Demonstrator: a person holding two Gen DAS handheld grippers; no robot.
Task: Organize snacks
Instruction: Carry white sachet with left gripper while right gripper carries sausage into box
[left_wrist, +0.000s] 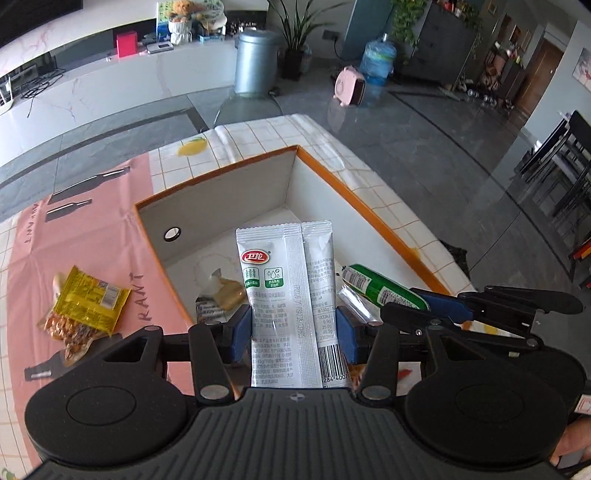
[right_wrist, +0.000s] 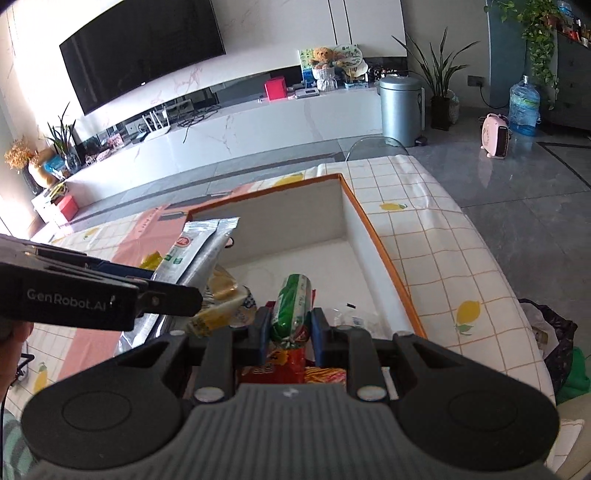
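Observation:
My left gripper (left_wrist: 293, 328) is shut on a tall silver snack packet (left_wrist: 284, 295), held upright over the near part of an orange-rimmed white box (left_wrist: 221, 192). The right gripper (right_wrist: 290, 326) is shut on a green sausage-shaped snack (right_wrist: 293, 302), also above the box (right_wrist: 354, 206). In the right wrist view the silver packet (right_wrist: 199, 247) and the left gripper's fingers (right_wrist: 166, 291) show at left. In the left wrist view the green snack (left_wrist: 380, 288) and the right gripper (left_wrist: 454, 306) show at right. A tan snack and a small silver packet (left_wrist: 218, 295) lie in the box.
A yellow snack packet (left_wrist: 85, 302) lies on the pink cloth (left_wrist: 92, 229) left of the box. Red and yellow packets (right_wrist: 284, 362) sit below the right gripper. The tiled tablecloth (right_wrist: 436, 236) ends in a table edge at right, with a dark bag (right_wrist: 554, 332) beyond.

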